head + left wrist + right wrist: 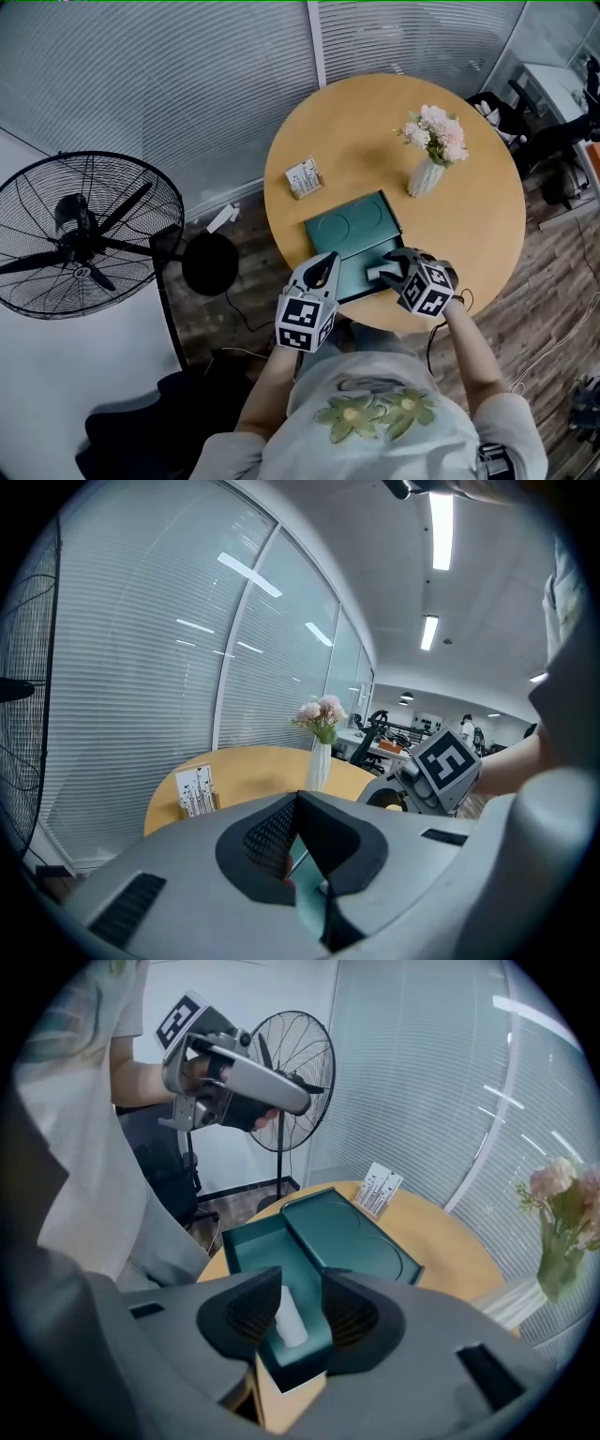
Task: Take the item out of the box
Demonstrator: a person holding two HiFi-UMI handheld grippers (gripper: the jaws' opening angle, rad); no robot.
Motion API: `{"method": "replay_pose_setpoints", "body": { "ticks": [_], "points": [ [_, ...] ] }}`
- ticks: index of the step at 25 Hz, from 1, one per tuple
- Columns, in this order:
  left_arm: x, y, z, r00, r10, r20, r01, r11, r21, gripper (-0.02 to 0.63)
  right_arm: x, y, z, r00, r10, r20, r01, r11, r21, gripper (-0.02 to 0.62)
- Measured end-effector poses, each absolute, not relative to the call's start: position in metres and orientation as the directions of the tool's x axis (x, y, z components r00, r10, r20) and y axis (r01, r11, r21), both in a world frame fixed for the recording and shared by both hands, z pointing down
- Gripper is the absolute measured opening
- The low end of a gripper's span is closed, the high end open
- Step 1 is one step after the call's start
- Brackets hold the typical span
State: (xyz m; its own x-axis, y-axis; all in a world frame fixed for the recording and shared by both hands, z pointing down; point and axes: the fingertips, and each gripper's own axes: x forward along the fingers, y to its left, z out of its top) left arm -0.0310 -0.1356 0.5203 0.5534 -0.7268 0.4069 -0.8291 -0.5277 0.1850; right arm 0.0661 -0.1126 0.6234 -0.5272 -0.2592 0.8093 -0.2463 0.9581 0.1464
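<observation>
Teal box (354,277): one | white item (289,1321) inside: one | vase (426,177): one

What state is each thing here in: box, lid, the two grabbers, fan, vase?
box: open.
lid: off, lying flat beyond the box.
white item: lying inside the box.
left gripper: shut on the box's edge.
right gripper: open, jaws astride the white item.
vase: upright, holding flowers.
fan: blades look still.
</observation>
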Motion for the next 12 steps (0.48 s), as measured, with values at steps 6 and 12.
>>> {"method": "replay_pose_setpoints", "body": {
  "ticks": [6,12],
  "points": [
    [-0.032,-0.132,0.523,0.545,-0.725,0.421,-0.833,-0.524,0.177,0.002,0.065,-0.108,0.636,-0.512,-0.215,0.831,-0.199,0.971,0.129,0.14],
    [-0.035,-0.129,0.525,0.537,-0.727,0.427,-0.838,-0.517,0.174,0.002,0.063,-0.106,0.654,-0.49,-0.164,0.856,-0.157,0.983,0.099,0.14]
  ]
}}
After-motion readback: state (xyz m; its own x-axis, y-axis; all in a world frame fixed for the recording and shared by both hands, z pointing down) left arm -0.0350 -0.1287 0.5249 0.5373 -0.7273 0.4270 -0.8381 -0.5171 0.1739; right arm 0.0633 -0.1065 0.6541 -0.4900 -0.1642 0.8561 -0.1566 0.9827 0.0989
